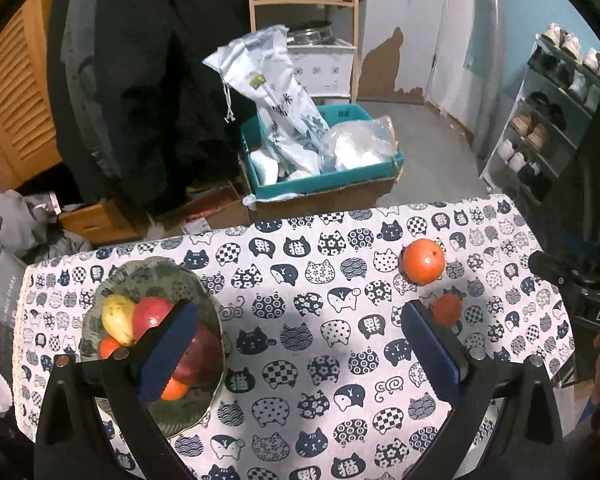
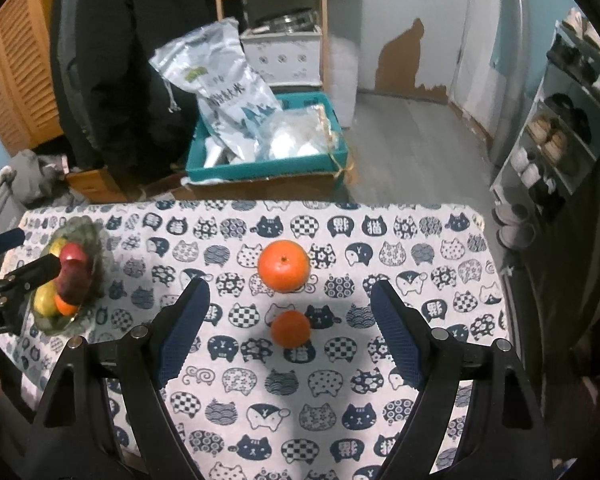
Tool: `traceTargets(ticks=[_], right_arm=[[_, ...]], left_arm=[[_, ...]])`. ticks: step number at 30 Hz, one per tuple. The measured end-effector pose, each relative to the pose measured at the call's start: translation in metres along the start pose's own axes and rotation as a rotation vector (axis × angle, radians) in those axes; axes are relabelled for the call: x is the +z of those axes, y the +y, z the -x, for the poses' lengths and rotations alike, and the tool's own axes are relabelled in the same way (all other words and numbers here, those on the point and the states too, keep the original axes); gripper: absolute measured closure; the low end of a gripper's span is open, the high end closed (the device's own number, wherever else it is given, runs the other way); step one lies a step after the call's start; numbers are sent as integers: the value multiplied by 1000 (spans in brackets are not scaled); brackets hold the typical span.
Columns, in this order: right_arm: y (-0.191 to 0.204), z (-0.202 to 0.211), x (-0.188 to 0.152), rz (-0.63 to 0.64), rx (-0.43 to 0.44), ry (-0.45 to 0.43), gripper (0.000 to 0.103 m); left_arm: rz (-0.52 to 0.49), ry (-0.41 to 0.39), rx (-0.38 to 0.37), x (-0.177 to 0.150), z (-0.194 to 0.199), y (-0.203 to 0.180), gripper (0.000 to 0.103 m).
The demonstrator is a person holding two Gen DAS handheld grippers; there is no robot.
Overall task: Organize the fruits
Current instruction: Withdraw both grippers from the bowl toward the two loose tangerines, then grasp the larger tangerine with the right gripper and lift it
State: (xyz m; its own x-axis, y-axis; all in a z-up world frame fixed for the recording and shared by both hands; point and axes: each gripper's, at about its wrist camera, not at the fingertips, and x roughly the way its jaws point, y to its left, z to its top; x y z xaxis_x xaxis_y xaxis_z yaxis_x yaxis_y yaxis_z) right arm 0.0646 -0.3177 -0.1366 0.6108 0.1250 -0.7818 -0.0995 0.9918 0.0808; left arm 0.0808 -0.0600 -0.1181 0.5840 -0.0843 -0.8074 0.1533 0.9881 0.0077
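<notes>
Right gripper (image 2: 290, 324) is hovering with jaws apart, nothing gripped. Small orange (image 2: 291, 329), round and matte, is sitting on cloth (image 2: 340, 420) between the fingers; big orange (image 2: 284, 266) just beyond. Left gripper (image 1: 296, 344) is gaping, empty, above bowl (image 1: 100, 300) holding mixed fruit.

small orange (image 1: 447, 309) partly behind tongs pad; bowl (image 1: 112, 288) fruit half-hidden (left view)
</notes>
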Motion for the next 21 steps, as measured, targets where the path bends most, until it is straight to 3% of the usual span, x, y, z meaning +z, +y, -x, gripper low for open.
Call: traceTargets(ticks=[11, 21], right_arm=[[3, -79, 6, -9, 14, 132, 20], [3, -153, 9, -34, 34, 254, 21]], left_arm=[[40, 90, 61, 7, -71, 2, 1], [76, 141, 60, 12, -117, 11, 1]])
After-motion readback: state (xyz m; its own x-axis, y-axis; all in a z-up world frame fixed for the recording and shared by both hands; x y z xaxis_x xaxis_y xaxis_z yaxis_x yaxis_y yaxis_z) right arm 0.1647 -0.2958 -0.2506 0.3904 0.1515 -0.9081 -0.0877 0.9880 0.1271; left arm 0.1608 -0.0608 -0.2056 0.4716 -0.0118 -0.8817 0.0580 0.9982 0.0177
